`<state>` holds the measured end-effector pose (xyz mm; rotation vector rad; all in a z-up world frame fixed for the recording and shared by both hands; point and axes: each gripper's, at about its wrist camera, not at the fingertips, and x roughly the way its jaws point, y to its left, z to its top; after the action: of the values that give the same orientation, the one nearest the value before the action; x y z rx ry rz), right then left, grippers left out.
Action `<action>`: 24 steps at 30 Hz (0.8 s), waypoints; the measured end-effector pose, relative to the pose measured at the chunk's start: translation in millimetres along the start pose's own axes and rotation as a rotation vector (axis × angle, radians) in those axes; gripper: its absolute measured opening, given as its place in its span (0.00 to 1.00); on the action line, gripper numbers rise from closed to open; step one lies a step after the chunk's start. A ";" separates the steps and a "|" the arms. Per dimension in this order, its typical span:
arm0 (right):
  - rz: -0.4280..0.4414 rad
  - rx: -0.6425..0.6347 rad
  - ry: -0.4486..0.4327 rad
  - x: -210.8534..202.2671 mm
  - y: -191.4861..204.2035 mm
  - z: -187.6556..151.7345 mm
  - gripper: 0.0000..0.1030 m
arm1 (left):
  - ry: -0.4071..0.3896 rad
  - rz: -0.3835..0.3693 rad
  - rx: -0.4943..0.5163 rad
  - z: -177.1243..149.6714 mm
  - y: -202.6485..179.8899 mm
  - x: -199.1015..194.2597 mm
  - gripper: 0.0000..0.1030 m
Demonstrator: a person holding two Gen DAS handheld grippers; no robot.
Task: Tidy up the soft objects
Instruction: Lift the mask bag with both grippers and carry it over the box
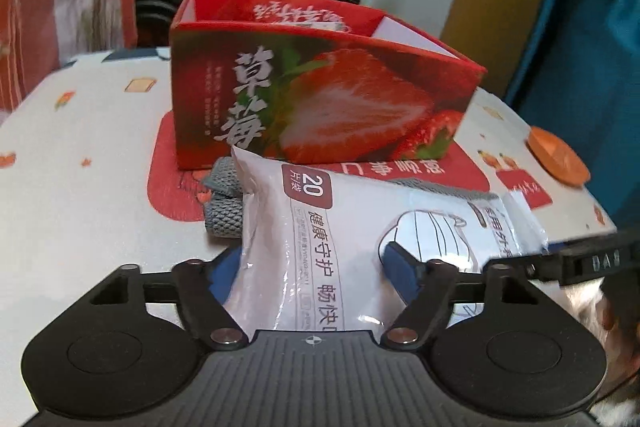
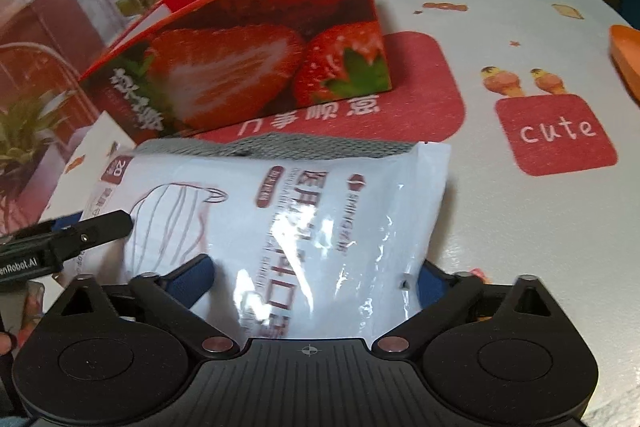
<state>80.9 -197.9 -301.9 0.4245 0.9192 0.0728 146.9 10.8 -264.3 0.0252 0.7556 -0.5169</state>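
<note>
The left gripper (image 1: 316,263) is straddling one end of the white mask packet (image 1: 360,227), fingers (image 1: 400,267) partly spread, grip uncertain. The packet is lying on a grey knitted cloth (image 1: 224,215) on the table (image 1: 80,187), before the strawberry box (image 1: 320,87). The right gripper (image 2: 316,275) is bracketing the other end, fingers wide. The packet looks light, floppy and slick; pinching its ends seems wisest.

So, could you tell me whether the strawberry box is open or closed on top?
Open: the strawberry box has no lid, and the left wrist view looks over its rim at its white inner wall.
</note>
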 end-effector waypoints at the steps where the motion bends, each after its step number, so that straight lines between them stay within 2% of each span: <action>1: 0.005 0.000 0.000 -1.1 0.6 0.5 0.84 | 0.000 -0.008 -0.007 -0.7 1.2 -1.4 0.67; 3: 0.002 0.008 -0.008 -4.4 1.6 2.3 0.78 | 0.002 -0.027 -0.027 -0.8 4.0 -4.0 0.59; 6: -0.003 0.010 -0.030 -12.3 1.5 4.2 0.72 | 0.002 -0.034 -0.036 -1.3 4.5 -4.5 0.58; 12: 0.002 0.034 -0.038 -15.2 -6.0 4.0 0.62 | 0.001 -0.044 -0.046 -3.8 7.1 -2.3 0.58; 22: 0.075 0.146 -0.034 -7.1 -24.5 0.1 0.62 | 0.021 -0.076 -0.101 -6.7 15.5 2.5 0.66; 24: 0.071 0.144 -0.030 -7.6 -23.3 0.3 0.52 | 0.018 -0.075 -0.087 -6.1 12.1 0.0 0.66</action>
<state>73.7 -221.2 -305.0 0.5905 0.8823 0.0651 148.5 22.6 -270.7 -0.0797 0.7978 -0.5556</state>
